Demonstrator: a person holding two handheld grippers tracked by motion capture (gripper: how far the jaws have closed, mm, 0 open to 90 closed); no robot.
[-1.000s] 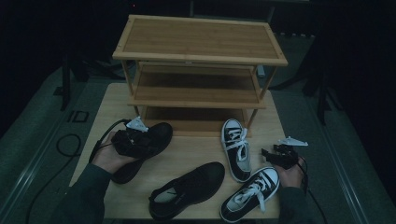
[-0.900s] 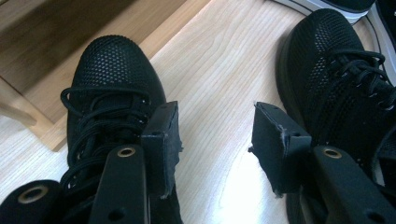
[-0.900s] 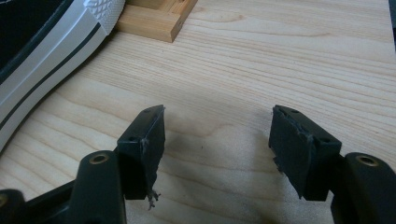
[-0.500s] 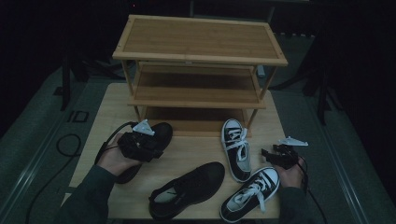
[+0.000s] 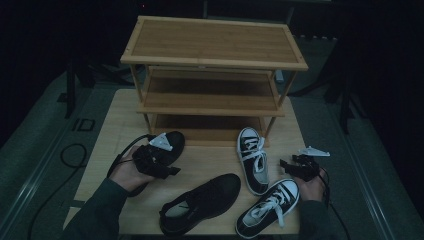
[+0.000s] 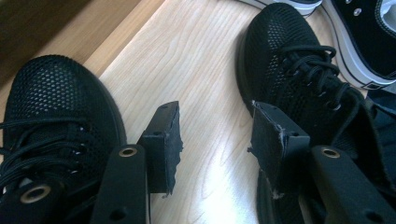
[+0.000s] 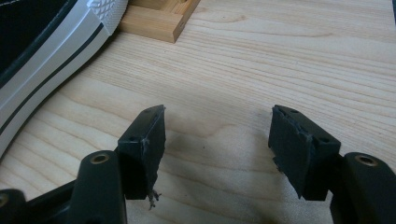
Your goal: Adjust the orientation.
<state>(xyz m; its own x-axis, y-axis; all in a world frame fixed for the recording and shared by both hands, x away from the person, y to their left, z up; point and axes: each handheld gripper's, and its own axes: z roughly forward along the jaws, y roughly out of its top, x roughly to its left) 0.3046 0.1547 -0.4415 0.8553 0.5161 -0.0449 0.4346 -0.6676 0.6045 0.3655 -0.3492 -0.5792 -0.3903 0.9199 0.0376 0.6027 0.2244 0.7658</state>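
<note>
Shoes wait by the three-shelf wooden rack (image 5: 212,75).
Left gripper (image 6: 215,140), jaws released, should pinch the black mesh shoe (image 5: 167,145) firmly.

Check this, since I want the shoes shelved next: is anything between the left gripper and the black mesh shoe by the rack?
Nothing visible. The left gripper hovers open right over that mesh shoe, its fingers straddling bare table beside the second mesh shoe.

Spread fingers (image 6: 163,144), bare table (image 6: 196,70), two black mesh shoes (image 6: 51,112)
</note>
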